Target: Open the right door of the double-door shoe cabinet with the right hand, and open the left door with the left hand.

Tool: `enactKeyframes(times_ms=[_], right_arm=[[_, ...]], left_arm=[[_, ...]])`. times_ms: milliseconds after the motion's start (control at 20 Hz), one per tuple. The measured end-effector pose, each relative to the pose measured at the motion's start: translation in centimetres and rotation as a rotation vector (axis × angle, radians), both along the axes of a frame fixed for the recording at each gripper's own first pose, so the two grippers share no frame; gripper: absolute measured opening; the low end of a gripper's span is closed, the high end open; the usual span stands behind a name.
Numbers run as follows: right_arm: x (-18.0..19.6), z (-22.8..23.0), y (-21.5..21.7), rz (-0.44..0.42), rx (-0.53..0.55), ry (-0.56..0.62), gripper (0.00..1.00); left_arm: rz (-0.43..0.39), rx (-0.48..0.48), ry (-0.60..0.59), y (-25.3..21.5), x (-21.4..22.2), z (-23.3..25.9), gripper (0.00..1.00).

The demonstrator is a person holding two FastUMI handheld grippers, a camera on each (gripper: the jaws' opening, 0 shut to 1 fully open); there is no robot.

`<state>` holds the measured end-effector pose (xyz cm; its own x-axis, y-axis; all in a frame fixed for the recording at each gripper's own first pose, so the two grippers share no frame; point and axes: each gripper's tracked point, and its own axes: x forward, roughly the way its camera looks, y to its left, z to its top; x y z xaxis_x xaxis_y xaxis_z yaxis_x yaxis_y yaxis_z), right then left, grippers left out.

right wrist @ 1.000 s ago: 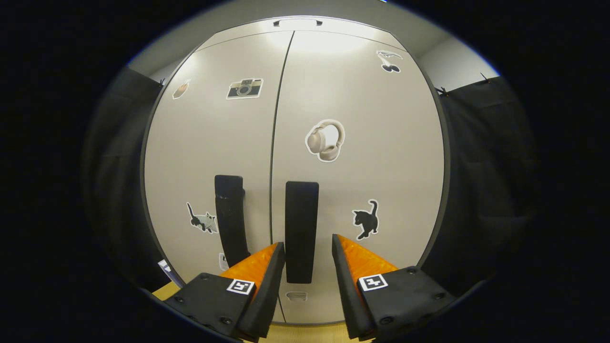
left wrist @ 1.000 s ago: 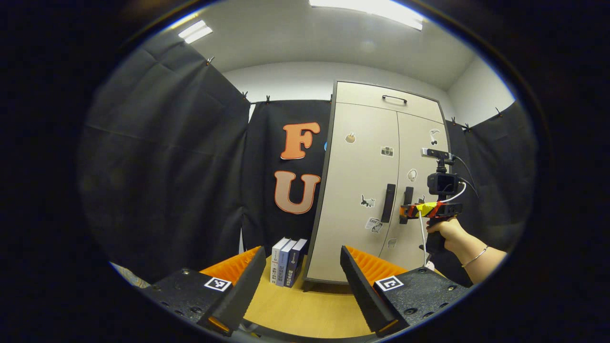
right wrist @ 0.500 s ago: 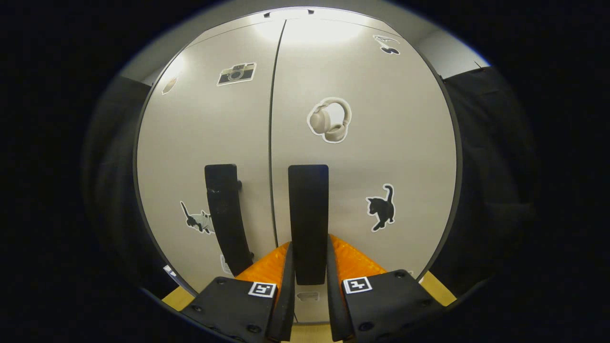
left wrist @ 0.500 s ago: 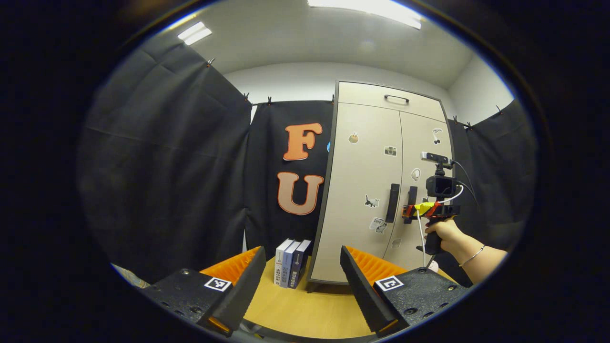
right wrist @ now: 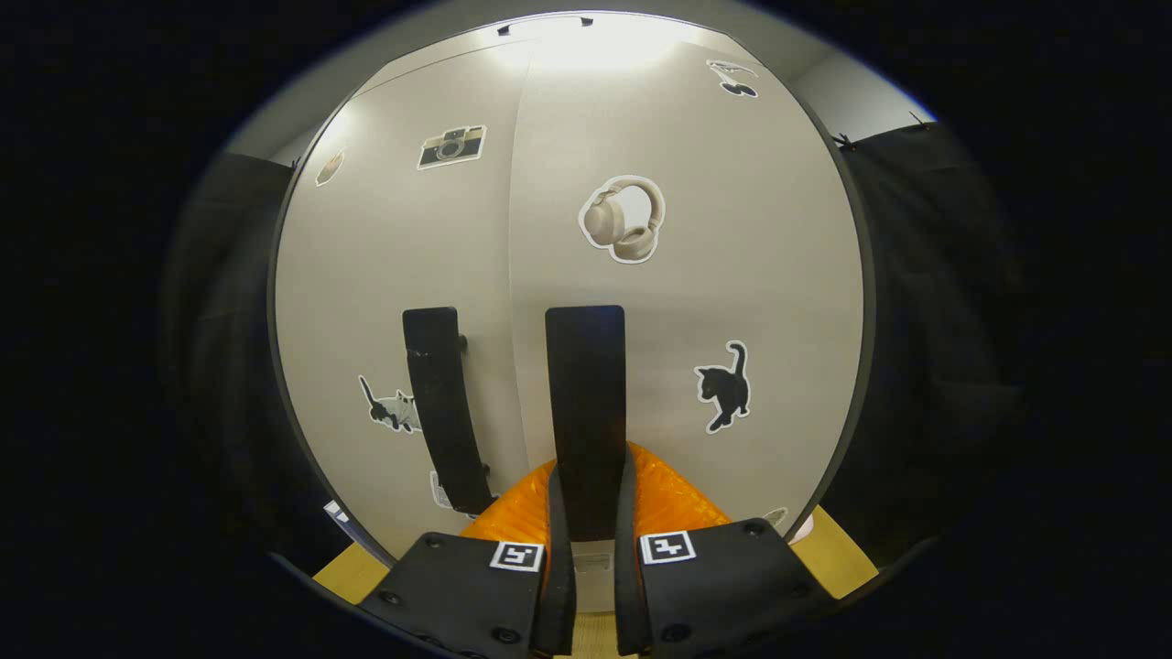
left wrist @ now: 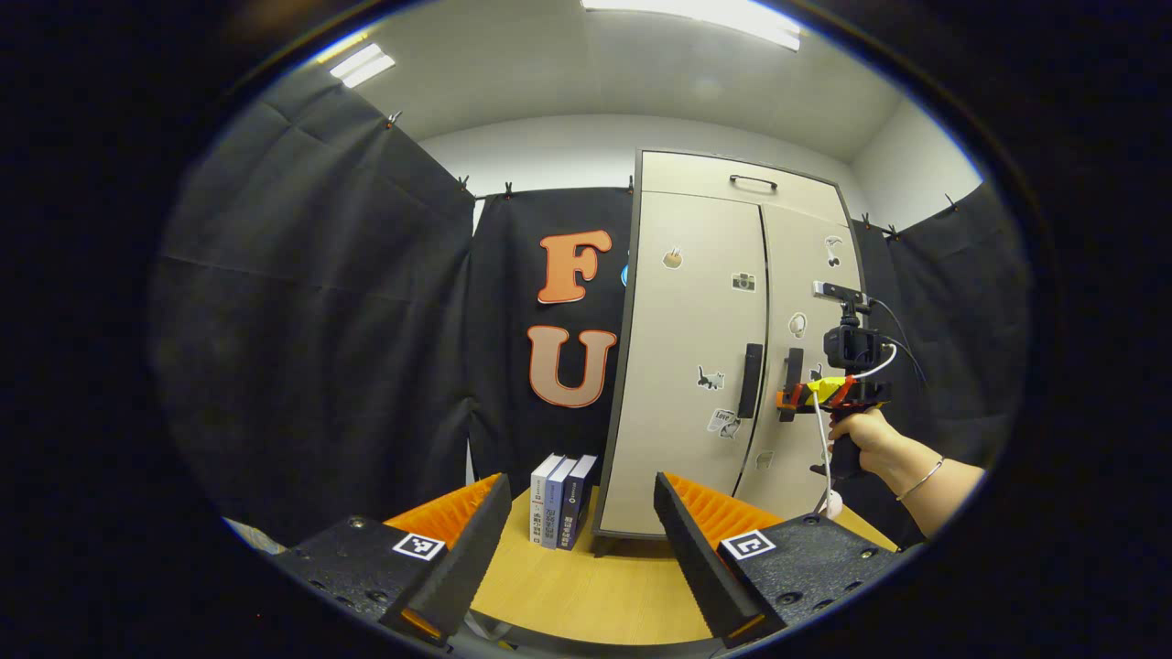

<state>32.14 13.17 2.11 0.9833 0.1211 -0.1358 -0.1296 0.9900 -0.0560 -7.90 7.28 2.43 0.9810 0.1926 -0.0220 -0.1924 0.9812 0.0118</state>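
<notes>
The beige double-door shoe cabinet stands on a wooden table, right of centre in the left gripper view. Its left door and right door each carry a black vertical handle by the middle seam. My right gripper is shut on the right handle, its fingers pressing both sides. The left handle is untouched. In the left gripper view the right gripper sits at the right handle, held by a hand. My left gripper hangs open, well short of the left handle.
Three books stand upright on the wooden table just left of the cabinet. A top drawer with a small handle sits above the doors. Black cloth walls close in on the left and right.
The right gripper's fingers closed from open around the right handle to shut on it. The seam between the doors now looks slightly changed. The left gripper barely moved.
</notes>
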Motion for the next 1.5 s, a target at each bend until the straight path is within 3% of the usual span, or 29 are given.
enactKeyframes(times_ms=[150,200,300,500,950,1500], right_arm=[[-1.4,0.3,-0.6,-0.002,-0.001,0.005,0.25],[-1.3,0.2,-0.6,0.003,0.031,0.008,0.14],[-1.9,0.3,-0.8,0.015,0.086,0.03,0.14],[-2.7,0.4,-1.7,0.003,0.001,-0.008,0.14],[-5.9,0.8,-4.3,0.022,0.01,-0.03,0.14],[-7.9,1.0,-6.8,0.045,0.014,-0.046,0.13]], left_arm=[[-0.013,-0.01,0.003,-0.2,0.1,-0.1,0.94],[-0.015,-0.016,0.0,-0.3,0.1,0.1,0.94],[-0.022,-0.025,-0.005,-0.5,0.4,0.2,0.94],[-0.03,-0.013,-0.017,-0.8,0.4,0.8,0.94],[-0.039,-0.024,-0.024,-2.1,2.0,1.1,0.94],[-0.088,-0.052,-0.017,-7.2,6.3,1.0,0.94]])
